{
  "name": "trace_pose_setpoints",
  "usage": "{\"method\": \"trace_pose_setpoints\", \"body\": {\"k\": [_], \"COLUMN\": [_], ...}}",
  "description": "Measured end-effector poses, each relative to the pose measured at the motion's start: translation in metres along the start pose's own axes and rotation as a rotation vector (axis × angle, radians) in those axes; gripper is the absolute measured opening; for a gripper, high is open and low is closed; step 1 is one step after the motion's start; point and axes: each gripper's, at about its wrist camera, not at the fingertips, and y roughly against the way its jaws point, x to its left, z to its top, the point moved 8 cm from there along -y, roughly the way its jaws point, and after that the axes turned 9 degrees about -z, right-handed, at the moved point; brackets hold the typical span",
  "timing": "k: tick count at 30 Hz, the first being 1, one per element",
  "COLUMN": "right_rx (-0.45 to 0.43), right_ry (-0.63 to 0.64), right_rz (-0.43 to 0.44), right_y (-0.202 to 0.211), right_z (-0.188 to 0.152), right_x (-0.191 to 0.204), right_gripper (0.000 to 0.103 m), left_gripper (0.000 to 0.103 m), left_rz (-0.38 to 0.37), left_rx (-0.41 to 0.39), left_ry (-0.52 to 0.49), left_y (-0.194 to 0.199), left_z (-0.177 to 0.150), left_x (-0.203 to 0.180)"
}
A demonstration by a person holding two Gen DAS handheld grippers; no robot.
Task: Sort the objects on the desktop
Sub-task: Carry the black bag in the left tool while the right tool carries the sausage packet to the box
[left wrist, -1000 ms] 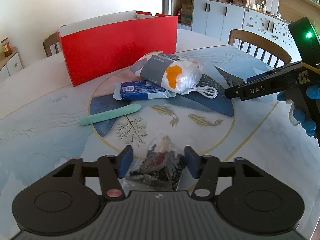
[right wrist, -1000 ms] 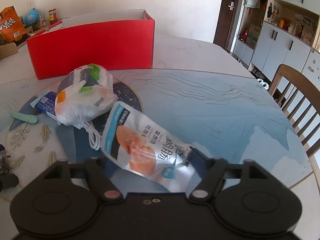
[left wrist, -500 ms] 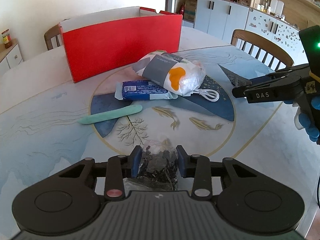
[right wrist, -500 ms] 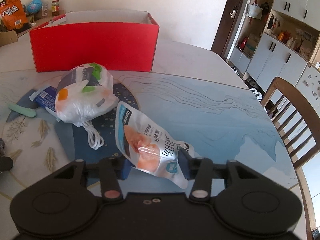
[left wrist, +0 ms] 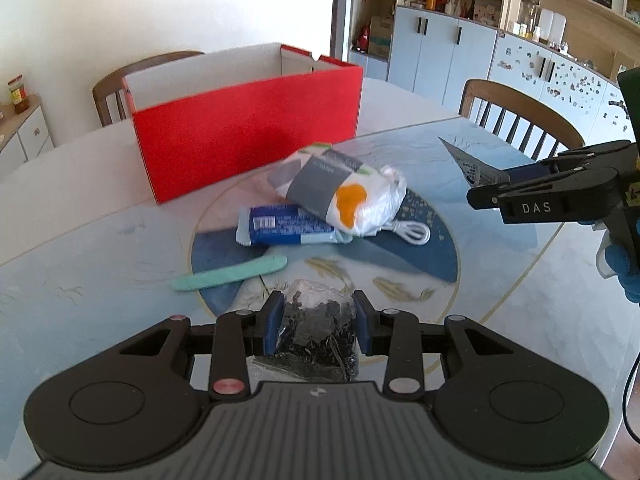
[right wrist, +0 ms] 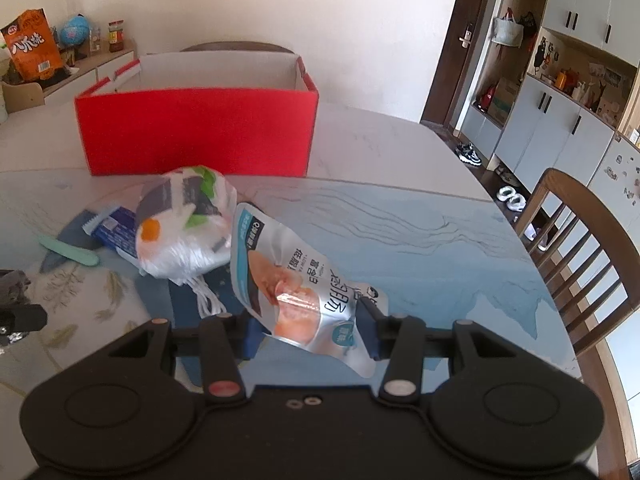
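Observation:
My left gripper (left wrist: 318,326) is shut on a clear bag of dark bits (left wrist: 316,330), held just above the table. My right gripper (right wrist: 310,330) is shut on a silver food pouch (right wrist: 288,280) with an orange picture, lifted off the table; it also shows at the right of the left wrist view (left wrist: 486,194). An open red box (left wrist: 244,128) (right wrist: 196,132) stands at the back. In front of it lie a white plastic bag (left wrist: 344,192) (right wrist: 180,224), a blue packet (left wrist: 280,226), a white cable (left wrist: 408,232) and a mint green stick (left wrist: 232,274).
The round table (left wrist: 80,240) has a blue painted pattern. Wooden chairs stand behind the box (left wrist: 140,76) and at the right (right wrist: 580,248). Cabinets and shelves (left wrist: 520,40) line the far wall. A gloved hand (left wrist: 620,264) holds the right gripper.
Both grippers closed on their items, the left on the dark-bits bag and the right on the pouch, then rose from the table with them.

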Motion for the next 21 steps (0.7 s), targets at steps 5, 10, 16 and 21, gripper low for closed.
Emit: {"method": "trace_pose_setpoints", "body": {"k": [5,10,16,21], "right_rx": [-0.018,-0.029,-0.048,-0.068], "right_ry": [-0.011,-0.009,-0.009,-0.01], "right_rz": [0.028,0.052,0.076,0.095], "right_y": [0.017,0.033,0.048,0.058], "right_z": [0.012,0.02,0.037,0.053], "right_x": [0.004,0.01,0.014,0.016], "right_gripper": [0.047,0.047,0.047,0.047], "left_gripper": [0.035,0.035,0.035,0.035], "left_rz": [0.003,0.013,0.028,0.039], "left_rx": [-0.021,-0.043,-0.091,-0.13], "left_ry": [-0.005,-0.001,0.0,0.012], "left_y": [0.01,0.021,0.037,0.047], "left_z": [0.013,0.025,0.044,0.063], "left_x": [-0.003,-0.002,-0.001,0.0]}}
